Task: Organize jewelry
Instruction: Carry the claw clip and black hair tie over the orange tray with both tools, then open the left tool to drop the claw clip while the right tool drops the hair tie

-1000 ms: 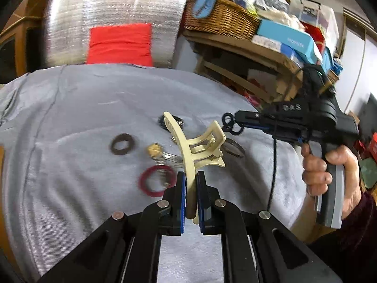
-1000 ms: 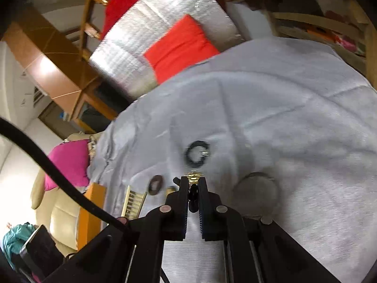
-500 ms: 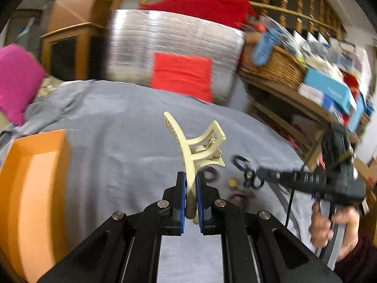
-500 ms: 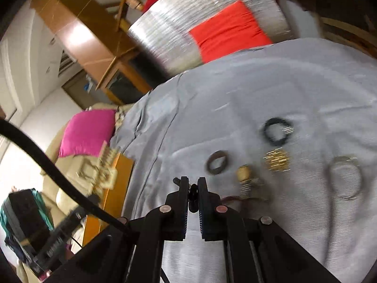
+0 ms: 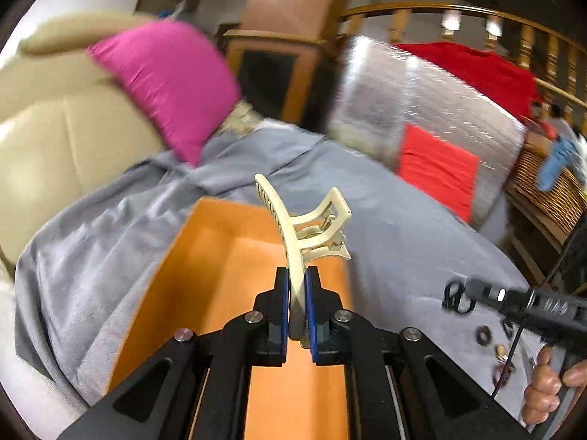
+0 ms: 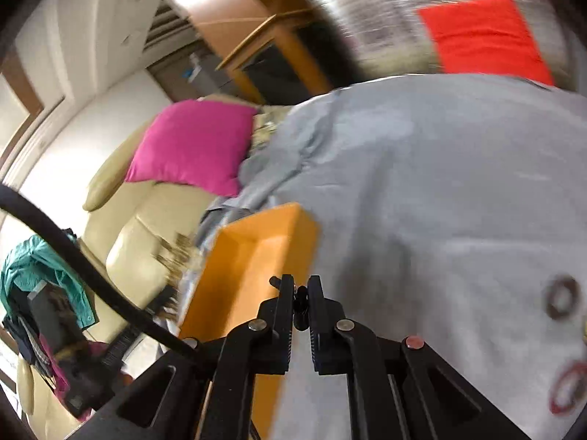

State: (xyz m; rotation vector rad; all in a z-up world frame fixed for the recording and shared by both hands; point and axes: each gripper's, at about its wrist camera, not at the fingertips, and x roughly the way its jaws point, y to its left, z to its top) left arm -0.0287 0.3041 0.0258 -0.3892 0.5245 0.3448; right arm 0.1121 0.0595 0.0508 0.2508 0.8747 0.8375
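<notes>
Both grippers have swung from the scattered jewelry to the orange box (image 5: 234, 275). The left gripper (image 5: 297, 299) pinches the cream hair claw (image 5: 304, 227) above it; the right gripper (image 6: 301, 306) pinches a black hair tie (image 6: 301, 300) beside it, so drops look imminent.

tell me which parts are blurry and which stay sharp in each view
Left wrist view: the left gripper and cream hair clip are sharp; pink cushion and silver cushion smear. Right wrist view: the right gripper is crisp; orange box and brown ring blur.
</notes>
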